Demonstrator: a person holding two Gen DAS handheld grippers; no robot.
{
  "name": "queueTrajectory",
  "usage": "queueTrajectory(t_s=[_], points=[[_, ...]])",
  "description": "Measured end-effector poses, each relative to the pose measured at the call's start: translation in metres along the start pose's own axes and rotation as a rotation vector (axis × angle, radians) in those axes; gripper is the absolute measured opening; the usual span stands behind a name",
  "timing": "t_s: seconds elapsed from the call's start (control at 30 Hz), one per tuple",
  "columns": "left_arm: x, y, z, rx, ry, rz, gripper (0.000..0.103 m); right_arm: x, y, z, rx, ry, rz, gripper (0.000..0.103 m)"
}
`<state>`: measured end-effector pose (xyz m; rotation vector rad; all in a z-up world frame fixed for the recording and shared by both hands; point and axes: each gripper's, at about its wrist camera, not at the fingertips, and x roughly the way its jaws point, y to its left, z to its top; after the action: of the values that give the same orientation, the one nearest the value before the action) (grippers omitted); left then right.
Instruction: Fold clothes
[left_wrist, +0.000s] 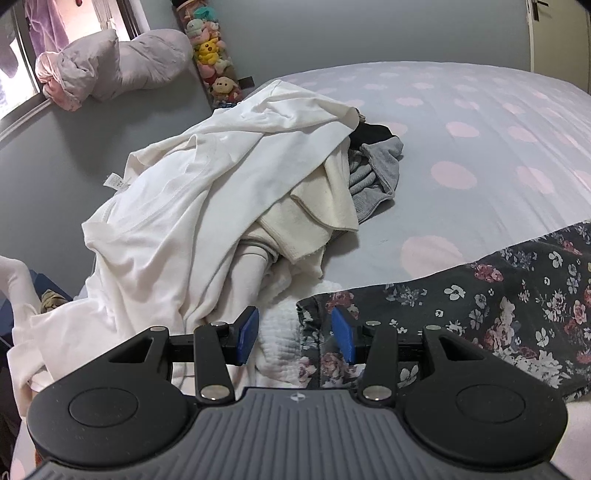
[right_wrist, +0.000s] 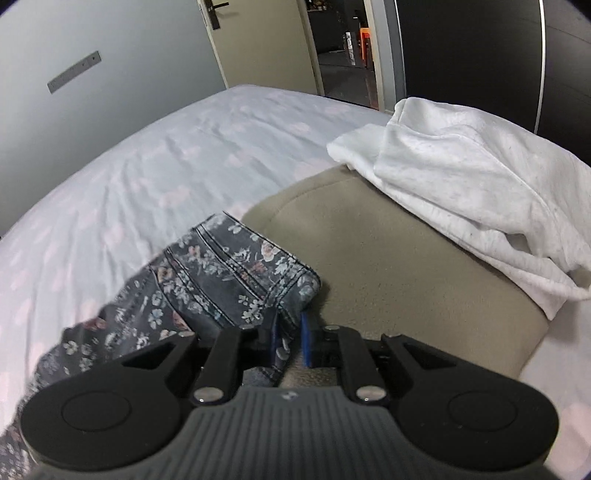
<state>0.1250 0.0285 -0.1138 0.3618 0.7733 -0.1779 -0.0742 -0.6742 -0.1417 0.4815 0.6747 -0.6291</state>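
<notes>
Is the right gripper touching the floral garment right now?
Touching. The right wrist view shows the right gripper with its blue pads pinching a fold of the floral garment, the fabric bunched between them above the beige cloth.

Your floral garment (left_wrist: 498, 302) runs off the right edge of the left wrist view and off the lower left of the right wrist view, its hem tucked out of sight between the right gripper (right_wrist: 290, 338) pads. The white pile (left_wrist: 207, 206) buries other clothes. You can't read its label (left_wrist: 113, 181).
</notes>
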Motion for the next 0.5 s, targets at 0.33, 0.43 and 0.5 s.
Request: queueTrajectory(t_s=[0.33,0.43,0.5], points=[[-0.017,-0.024,-0.007,0.185,-0.007,-0.139,0.044,-0.039,0.040,-0.002,-0.253,-0.081,0.002,0.030],[-0.021,-0.038,-0.009,0.251,-0.014,-0.205,0.046,-0.050,0.062,-0.007,-0.323,-0.061,0.100,0.030],[-0.024,-0.049,-0.010,0.278,-0.021,-0.223,0.046,-0.056,0.083,-0.013,-0.371,-0.034,0.177,0.034]])
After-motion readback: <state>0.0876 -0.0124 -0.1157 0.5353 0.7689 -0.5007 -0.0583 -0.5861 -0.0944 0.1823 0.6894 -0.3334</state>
